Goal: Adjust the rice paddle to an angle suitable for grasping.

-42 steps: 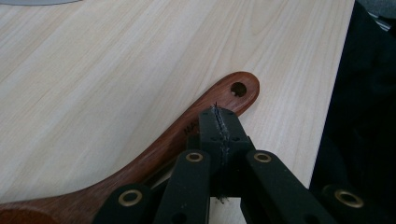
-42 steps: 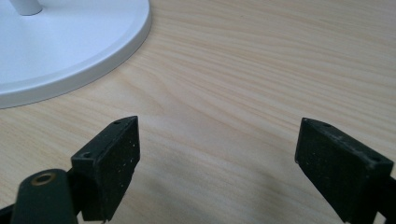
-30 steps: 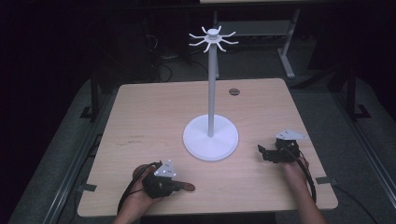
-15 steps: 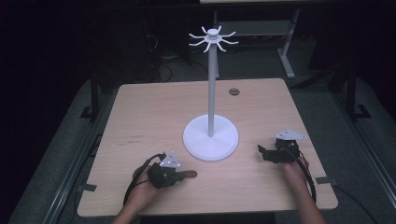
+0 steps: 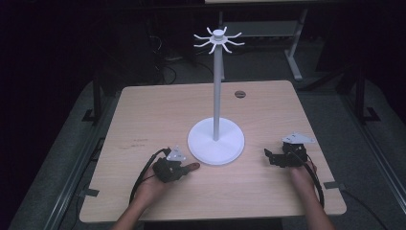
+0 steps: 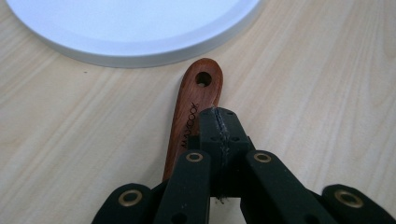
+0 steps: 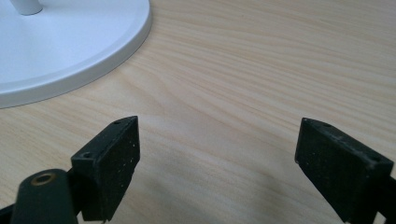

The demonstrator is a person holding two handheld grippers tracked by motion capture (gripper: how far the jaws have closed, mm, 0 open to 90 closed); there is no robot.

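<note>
On the light wooden surface stands a white stand — a round flat base with a thin upright pole that ends in a ring of curved hooks at the top. Near the far edge of the surface, behind the stand, lies a small dark round inset.

The left tool rests low on the surface just beside the near left rim of the stand's base, held by the person's left hand. In the left gripper view its two black jaws are pressed together, pads meeting. A reddish-brown wooden handle with a hanging hole at its end and a stamped word along it lies flat under and to the left of the closed jaws, its holed tip close to the base rim but apart from it. Whether the jaws pinch the handle or merely sit over it, I cannot tell.

The right tool sits to the right of the base, in the person's right hand. Its jaws stand wide apart — nothing between them but bare wood.
</note>
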